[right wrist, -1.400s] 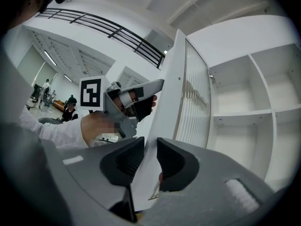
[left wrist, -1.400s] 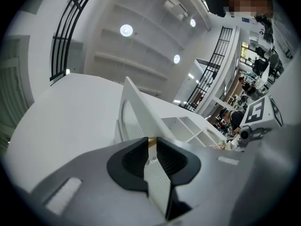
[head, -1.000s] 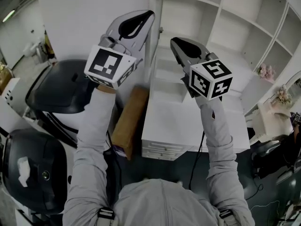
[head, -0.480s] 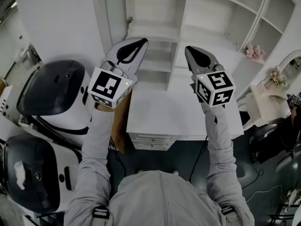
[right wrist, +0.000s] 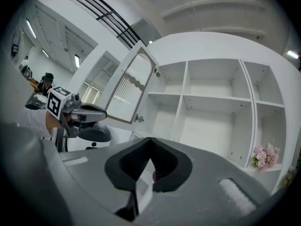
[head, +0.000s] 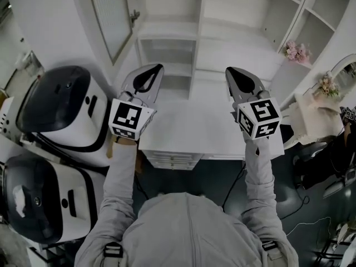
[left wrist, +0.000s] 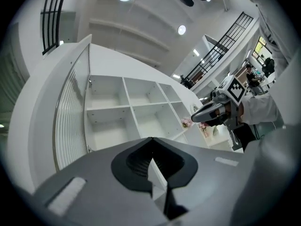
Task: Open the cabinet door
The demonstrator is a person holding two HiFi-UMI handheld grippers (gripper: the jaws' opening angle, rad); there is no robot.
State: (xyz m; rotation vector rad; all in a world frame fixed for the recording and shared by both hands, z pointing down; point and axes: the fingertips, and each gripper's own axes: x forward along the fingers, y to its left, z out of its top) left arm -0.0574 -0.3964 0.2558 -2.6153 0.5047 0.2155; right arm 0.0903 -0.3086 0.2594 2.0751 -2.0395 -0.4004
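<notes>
I see the cabinet door (head: 111, 21) cut off by the head view's top edge; the left gripper (left wrist: 152, 140), in its own view, hides the cabinet (left wrist: 141, 112) bottom.

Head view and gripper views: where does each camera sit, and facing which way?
Head view: on the head, steeply down at desk; sleeves, left gripper, right gripper show.
Left gripper view: along its shut jaws toward shelves; right gripper shows.
Right gripper view: along its shut jaws toward shelves; left gripper shows.
Shared: open door.
</notes>
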